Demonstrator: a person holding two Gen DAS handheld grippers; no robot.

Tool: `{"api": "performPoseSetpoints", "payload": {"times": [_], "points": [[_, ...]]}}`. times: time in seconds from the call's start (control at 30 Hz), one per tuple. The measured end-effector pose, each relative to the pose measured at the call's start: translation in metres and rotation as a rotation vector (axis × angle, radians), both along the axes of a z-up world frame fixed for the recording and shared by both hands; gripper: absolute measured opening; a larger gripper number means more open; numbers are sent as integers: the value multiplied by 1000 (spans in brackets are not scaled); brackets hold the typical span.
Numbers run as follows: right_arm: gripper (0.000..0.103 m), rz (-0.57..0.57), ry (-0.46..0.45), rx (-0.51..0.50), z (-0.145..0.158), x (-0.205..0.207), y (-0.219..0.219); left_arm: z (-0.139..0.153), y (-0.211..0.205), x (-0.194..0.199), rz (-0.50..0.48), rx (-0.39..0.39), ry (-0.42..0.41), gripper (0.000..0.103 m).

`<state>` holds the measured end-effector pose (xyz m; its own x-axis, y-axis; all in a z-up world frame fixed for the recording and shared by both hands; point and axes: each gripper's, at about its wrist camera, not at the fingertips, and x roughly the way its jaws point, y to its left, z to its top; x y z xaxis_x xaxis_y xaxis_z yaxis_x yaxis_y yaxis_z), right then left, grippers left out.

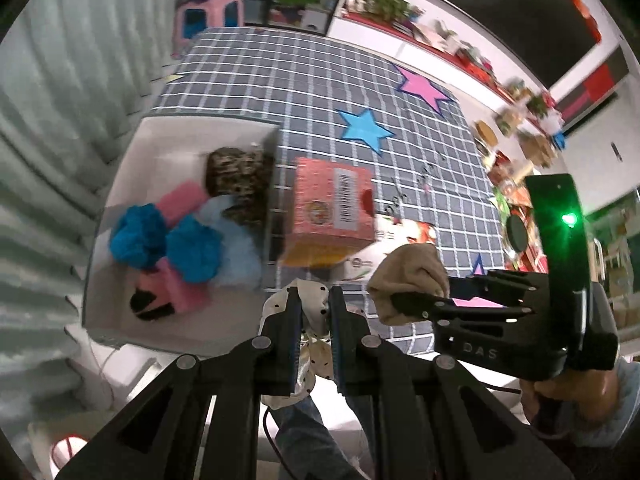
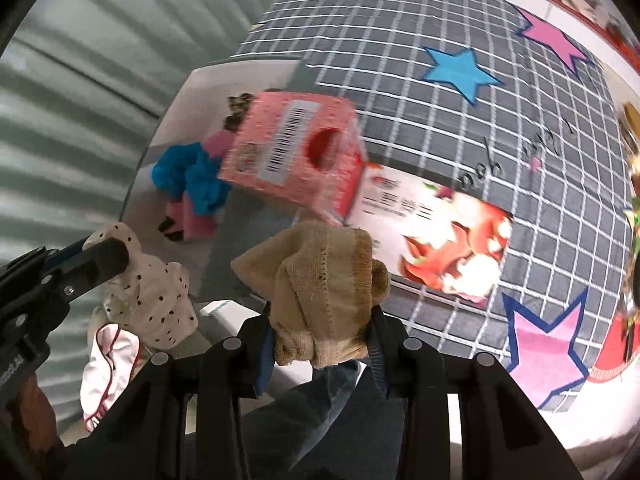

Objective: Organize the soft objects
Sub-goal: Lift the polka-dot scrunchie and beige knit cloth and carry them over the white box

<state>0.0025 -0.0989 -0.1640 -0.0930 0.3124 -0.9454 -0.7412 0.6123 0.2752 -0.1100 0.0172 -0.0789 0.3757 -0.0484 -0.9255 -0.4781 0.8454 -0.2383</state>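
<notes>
Beige knit cloth (image 2: 324,292) is bunched between the closed fingers of the right gripper (image 2: 320,344), its bulk standing up past the fingertips with no clear long axis. The left gripper (image 1: 314,312) is clamped on a cream polka-dot cloth (image 1: 316,308), which hangs down between its fingers. Both are held above the near edge of a grey checked mat (image 1: 304,80) with star patches. On the mat stands a white bin (image 1: 176,140) holding blue (image 1: 168,240), pink and leopard-print soft items. A pink carton (image 2: 296,152) sits tilted just beside it.
</notes>
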Motion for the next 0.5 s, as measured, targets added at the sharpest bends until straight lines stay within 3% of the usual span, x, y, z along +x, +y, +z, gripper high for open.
{"api": "performPoseSetpoints", "payload": {"times": [0.5], "points": [[40,193,-41,55,26,-31,73,-9,58,-40,249,101,64,14]]}}
